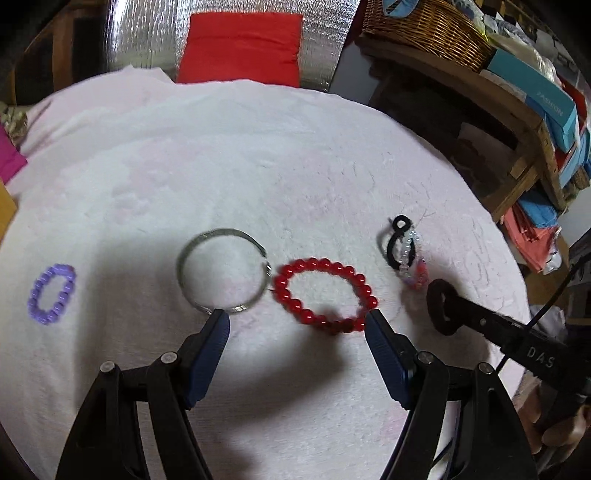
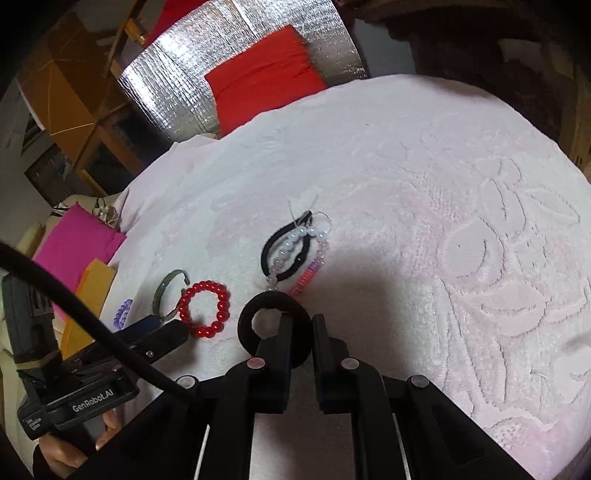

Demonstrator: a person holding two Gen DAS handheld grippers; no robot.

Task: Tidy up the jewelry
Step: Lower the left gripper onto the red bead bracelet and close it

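Our right gripper point(image 2: 300, 321), marked "DAS", pinches a black ring point(image 2: 273, 325) above the pink towel point(image 2: 443, 184). Our left gripper point(image 1: 297, 317), marked "GenRobot.AI", stands wide apart over the red bead bracelet point(image 1: 325, 295), beside the silver bangle point(image 1: 221, 271).

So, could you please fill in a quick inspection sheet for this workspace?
Surface: pale pink towel, embossed pattern.
Job's things: purple bracelet, metal bangle, red bracelet in a row; tangled pile of a black band and beaded strands; black ring.
Clutter: nothing seen on the towel.
Grippers: left claw open, empty; right claw shut on black ring.
Cables: black cable by left gripper.
Surroundings: red cloth, foil sheet, wicker basket, boxes.
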